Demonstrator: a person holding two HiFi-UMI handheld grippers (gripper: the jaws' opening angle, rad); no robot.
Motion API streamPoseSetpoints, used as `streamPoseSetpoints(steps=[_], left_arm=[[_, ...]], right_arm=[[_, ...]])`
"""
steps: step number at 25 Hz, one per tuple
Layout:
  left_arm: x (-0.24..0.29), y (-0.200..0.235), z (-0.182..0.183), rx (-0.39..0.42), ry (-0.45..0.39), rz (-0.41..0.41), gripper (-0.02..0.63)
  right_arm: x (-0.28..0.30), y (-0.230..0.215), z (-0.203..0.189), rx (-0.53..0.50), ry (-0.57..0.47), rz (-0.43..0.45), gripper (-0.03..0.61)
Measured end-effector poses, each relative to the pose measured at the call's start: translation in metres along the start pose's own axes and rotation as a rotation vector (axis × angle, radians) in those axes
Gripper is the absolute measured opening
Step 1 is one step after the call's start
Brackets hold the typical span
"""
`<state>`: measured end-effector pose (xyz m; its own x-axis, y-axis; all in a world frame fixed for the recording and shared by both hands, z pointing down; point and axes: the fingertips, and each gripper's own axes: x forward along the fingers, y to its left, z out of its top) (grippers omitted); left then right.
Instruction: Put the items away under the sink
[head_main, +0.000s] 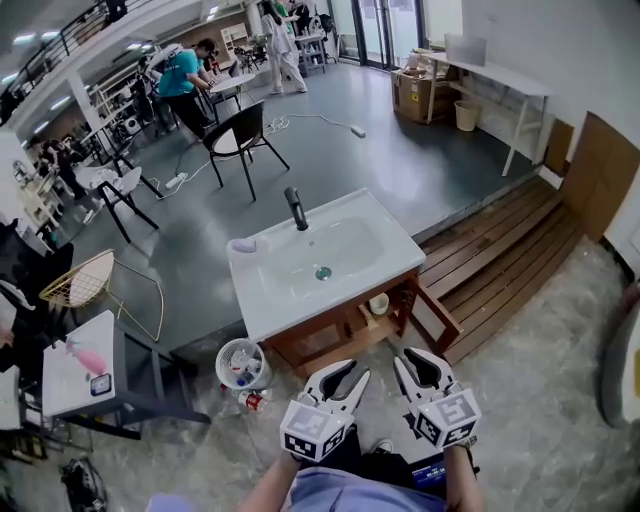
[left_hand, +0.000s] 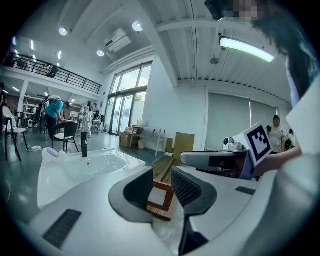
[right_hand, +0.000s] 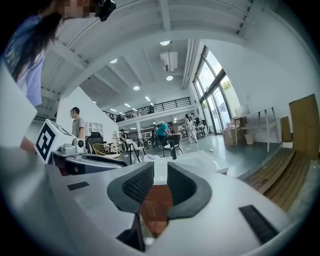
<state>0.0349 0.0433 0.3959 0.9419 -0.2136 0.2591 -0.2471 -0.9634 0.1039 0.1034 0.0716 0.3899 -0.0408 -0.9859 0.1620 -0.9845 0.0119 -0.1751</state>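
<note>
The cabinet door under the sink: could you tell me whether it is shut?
No, the cabinet door stands swung wide open, out to the right below the sink.

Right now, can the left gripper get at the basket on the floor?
Probably yes. The basket stands on the floor beside the cabinet, and the left gripper is open and empty to its right. Nothing seems to stand between them; the gripper would have to go down and leftward.
</note>
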Motion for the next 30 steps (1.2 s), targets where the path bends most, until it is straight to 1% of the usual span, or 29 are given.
streamPoseSetpoints(steps=[5, 14, 19, 21, 24, 27, 30], left_arm=[[-0.014, -0.005, -0.002, -0.007, -0.003, 0.016, 0.123], [-0.029, -0.008, -0.006, -0.019, 0.004, 0.009, 0.123], [-0.047, -0.005, -0.009, -0.019, 0.01, 0.005, 0.123], [-0.06, -0.004, -0.01, -0.016, 0.008, 0.005, 0.123], [-0.083, 0.0, -0.011, -0.004, 0.009, 0.003, 0.123], [-0.111, 0.003, -0.019, -0.005, 0.023, 0.0, 0.123], [-0.138, 0.008, -0.028, -0.012, 0.026, 0.0, 0.123]], right_arm=[[-0.009, 0.014, -0.002, -0.007, 0.003, 0.014, 0.094], [-0.014, 0.036, -0.013, -0.002, 0.035, 0.035, 0.092], [-0.011, 0.055, -0.016, -0.01, 0.047, 0.043, 0.087], [-0.01, 0.066, -0.015, -0.006, 0.046, 0.04, 0.087], [-0.007, 0.089, -0.019, -0.015, 0.051, 0.058, 0.087], [-0.01, 0.117, -0.025, -0.017, 0.06, 0.057, 0.087], [-0.015, 0.145, -0.031, 0.003, 0.057, 0.049, 0.087]])
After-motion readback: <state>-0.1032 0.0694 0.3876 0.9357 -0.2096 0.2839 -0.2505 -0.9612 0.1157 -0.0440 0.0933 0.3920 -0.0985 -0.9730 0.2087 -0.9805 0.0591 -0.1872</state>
